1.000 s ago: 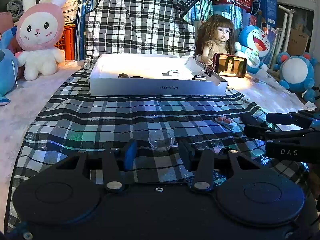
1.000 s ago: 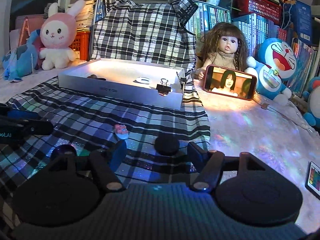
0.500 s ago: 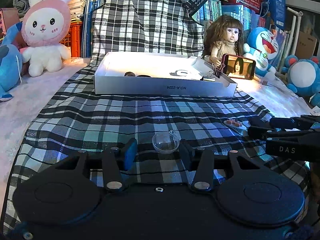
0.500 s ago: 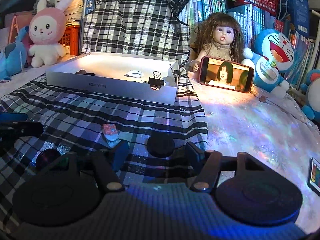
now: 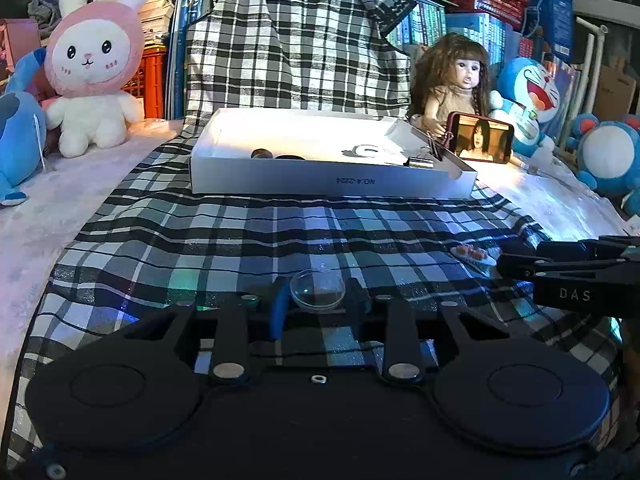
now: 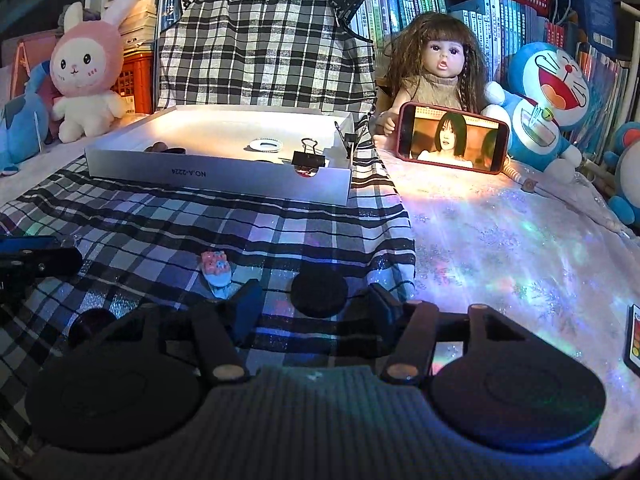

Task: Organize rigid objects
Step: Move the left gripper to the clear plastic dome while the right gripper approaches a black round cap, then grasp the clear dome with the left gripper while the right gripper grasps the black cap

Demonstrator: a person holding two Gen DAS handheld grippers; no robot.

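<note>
Clear plastic is what your left gripper (image 5: 318,300) is clamped on: a small transparent dome-shaped cup (image 5: 318,290), caught between the two pads just above the black-and-white checked cloth (image 5: 224,240), the jaws having just closed in on it. Your right gripper (image 6: 316,306) has also been narrowing, and a flat round black disc (image 6: 319,293) lies on the cloth between its fingers (image 6: 245,309); gaps show on both sides of the disc, so the pads are not pressing it and the gripper counts as released. Just beside its left finger lies a small pale oval piece topped with pink and blue decoration (image 6: 217,271). Farther back on the cloth stands the shallow white cardboard box (image 6: 224,176), with a black binder clip (image 6: 308,158) clipped on its near wall, a white ring (image 6: 264,145) and a small brown lump (image 6: 158,147) inside. Behind the box's right end, a phone with a lit screen (image 6: 454,138) leans against a long-haired doll (image 6: 438,68).
</note>
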